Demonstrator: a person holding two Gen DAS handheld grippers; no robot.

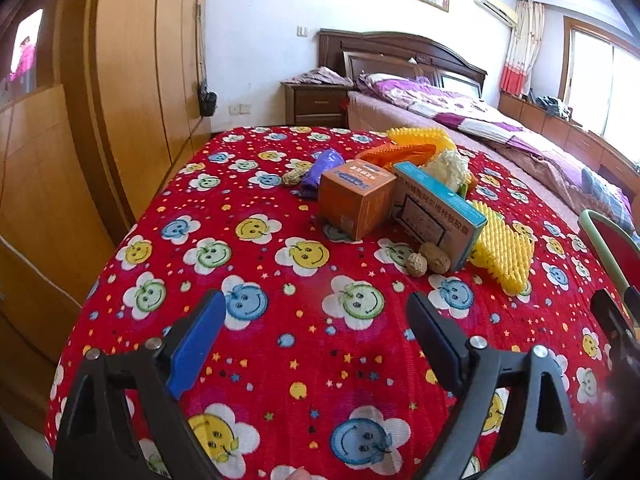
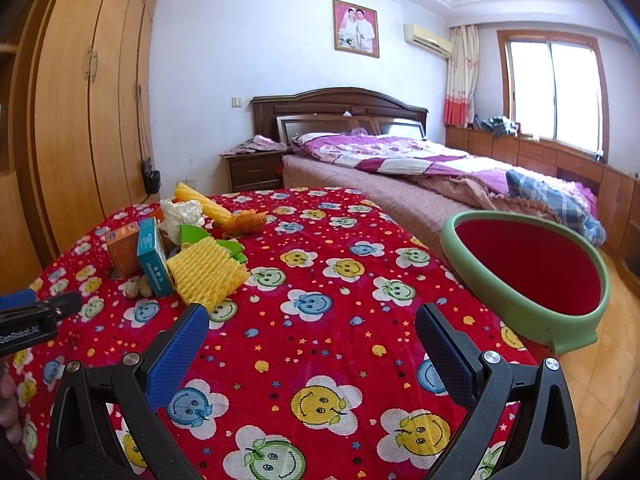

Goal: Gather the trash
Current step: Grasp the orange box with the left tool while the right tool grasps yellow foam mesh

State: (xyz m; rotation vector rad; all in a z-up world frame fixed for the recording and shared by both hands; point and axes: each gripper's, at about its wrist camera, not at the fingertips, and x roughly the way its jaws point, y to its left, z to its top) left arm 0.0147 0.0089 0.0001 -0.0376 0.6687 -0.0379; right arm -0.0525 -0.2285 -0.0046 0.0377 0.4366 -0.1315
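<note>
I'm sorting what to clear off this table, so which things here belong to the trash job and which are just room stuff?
For the job:
orange box
blue box
yellow foam net
nut shells
purple wrapper
bin

Just lying about:
bed
wardrobe
nightstand
framed photo

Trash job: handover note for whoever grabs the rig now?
Left claw: open, empty, over the cloth.
Right claw: open, empty.
Trash piled at the table's far side: orange box, blue box, yellow foam, nuts, purple wrapper.
Bin at the table's right edge; what shows of its inside is bare.
Done: nothing visibly collected.
Left: move it all into the bin.
</note>
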